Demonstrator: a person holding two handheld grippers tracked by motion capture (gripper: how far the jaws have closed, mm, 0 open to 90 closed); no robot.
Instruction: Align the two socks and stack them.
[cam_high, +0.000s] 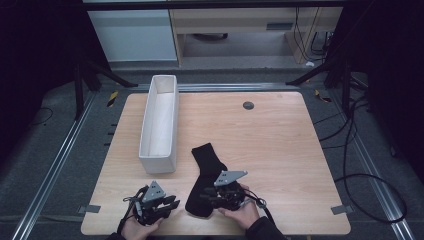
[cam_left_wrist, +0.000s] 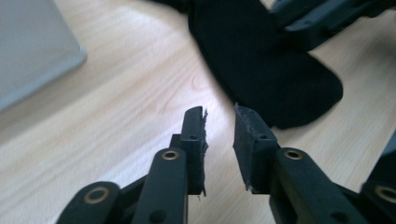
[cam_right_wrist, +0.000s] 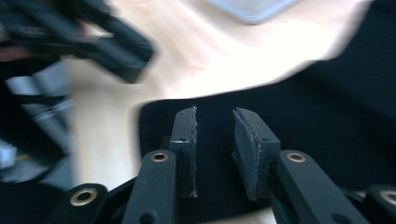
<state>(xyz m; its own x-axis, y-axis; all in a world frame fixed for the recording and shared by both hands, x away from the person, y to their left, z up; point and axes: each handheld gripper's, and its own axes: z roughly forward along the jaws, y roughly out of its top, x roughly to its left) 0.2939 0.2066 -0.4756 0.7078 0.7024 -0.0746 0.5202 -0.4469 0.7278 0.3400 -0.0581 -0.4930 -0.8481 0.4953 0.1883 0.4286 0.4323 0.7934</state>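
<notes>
The black sock (cam_high: 206, 175) lies flat near the table's (cam_high: 280, 140) front edge, under the part-open, empty right gripper (cam_high: 212, 196), while the part-open, empty left gripper (cam_high: 170, 202) sits just left of it

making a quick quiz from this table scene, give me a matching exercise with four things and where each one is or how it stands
Things:
1. black sock
2. white box
3. left gripper
4. right gripper

Descriptions:
A. jaws apart over bare wood beside the sock
B. lies flat on the table near the front edge
C. jaws apart above dark fabric
D. long, open-topped, standing left of the sock

Pairs: 1-B, 2-D, 3-A, 4-C
</notes>
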